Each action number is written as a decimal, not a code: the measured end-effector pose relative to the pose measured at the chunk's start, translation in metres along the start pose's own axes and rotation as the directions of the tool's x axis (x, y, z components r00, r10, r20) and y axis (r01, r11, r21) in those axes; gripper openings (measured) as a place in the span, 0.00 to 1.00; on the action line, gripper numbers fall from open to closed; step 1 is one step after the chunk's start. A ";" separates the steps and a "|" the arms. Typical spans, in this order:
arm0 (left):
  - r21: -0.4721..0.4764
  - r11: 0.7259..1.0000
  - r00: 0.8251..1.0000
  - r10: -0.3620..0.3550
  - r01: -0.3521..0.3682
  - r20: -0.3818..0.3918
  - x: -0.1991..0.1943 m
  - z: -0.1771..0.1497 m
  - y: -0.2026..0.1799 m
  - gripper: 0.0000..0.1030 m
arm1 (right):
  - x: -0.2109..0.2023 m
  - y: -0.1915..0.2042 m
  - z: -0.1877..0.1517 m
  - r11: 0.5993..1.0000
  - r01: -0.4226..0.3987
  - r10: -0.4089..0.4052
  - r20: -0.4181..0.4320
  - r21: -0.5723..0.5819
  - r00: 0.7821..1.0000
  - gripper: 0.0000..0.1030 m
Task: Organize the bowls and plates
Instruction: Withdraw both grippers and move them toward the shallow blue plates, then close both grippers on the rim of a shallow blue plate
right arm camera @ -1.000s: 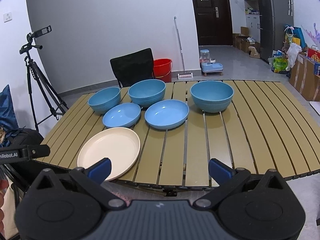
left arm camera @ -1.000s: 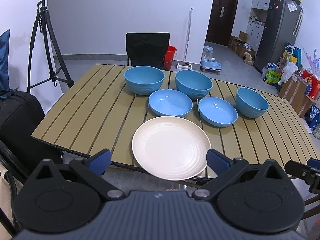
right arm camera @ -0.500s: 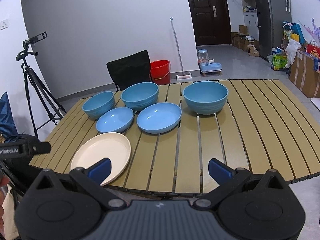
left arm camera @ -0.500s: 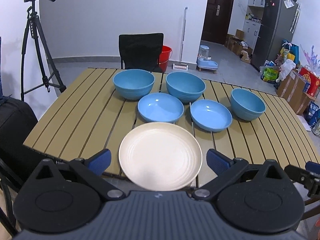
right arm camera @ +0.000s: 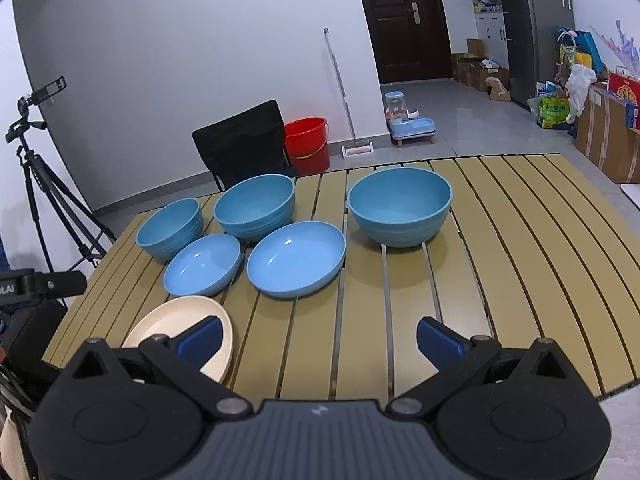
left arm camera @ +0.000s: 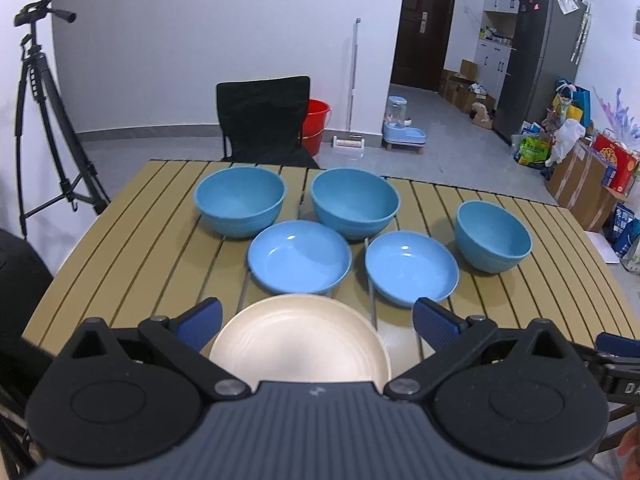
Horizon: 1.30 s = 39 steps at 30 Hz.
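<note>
Crockery sits grouped on the slatted tan counter (left arm camera: 132, 248): a cream plate (left arm camera: 298, 344) lies at the near edge, and five blue pieces stand behind it. Just beyond the plate are two shallow blue dishes, the left dish (left arm camera: 299, 262) and the right dish (left arm camera: 412, 268), side by side with a narrow gap between them. Behind these stand two deep blue bowls, the far-left bowl (left arm camera: 240, 206) and the middle bowl (left arm camera: 355, 202), each near the dish in front of it. A third deep bowl, the smaller right bowl (left arm camera: 494, 236), stands alone to the right, just beside the right dish.

The left tongs (left arm camera: 318, 322) are spread wide and hold nothing; they hover at the near edge directly over the cream plate, one blue pad on each side of it. The right tongs (right arm camera: 318, 340) are likewise spread and empty, poised above bare slats to the right of the plate (right arm camera: 176, 320); their left pad overlaps the plate's rim in the right wrist view, though whether it touches cannot be told.

Past the counter stand a black chair (left arm camera: 264, 118), a red bucket (left arm camera: 317, 124) and a tripod (left arm camera: 40, 112) by the white wall
</note>
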State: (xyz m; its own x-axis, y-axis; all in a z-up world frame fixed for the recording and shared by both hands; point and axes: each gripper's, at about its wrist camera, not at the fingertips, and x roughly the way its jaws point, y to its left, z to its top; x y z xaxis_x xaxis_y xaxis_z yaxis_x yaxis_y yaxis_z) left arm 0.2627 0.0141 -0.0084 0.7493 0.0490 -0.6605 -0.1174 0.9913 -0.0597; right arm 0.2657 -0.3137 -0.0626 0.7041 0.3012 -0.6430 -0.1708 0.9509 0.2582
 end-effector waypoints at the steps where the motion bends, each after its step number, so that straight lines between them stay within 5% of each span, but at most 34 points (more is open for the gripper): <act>1: 0.003 1.000 1.000 -0.001 0.001 -0.001 0.003 0.003 -0.002 1.00 | 0.004 0.000 0.003 1.000 -0.002 0.002 -0.003 -0.001 1.000 1.00; 20: 0.038 0.999 0.997 0.003 0.000 -0.076 0.099 0.060 -0.021 1.00 | 0.104 -0.022 0.049 0.999 -0.006 0.010 -0.089 0.046 0.996 1.00; 39: 0.138 0.990 0.994 -0.004 0.019 -0.113 0.177 0.067 -0.040 0.94 | 0.171 -0.036 0.048 0.997 0.009 0.003 -0.151 0.080 0.989 1.00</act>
State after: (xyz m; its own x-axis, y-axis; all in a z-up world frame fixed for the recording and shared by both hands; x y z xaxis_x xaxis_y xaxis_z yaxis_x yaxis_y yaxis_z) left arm 0.4438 -0.0085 -0.0725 0.6714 0.0313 -0.7404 -0.0123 0.9994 0.0312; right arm 0.4256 -0.2995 -0.1470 0.5916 0.3113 -0.7437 -0.1085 0.9448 0.3091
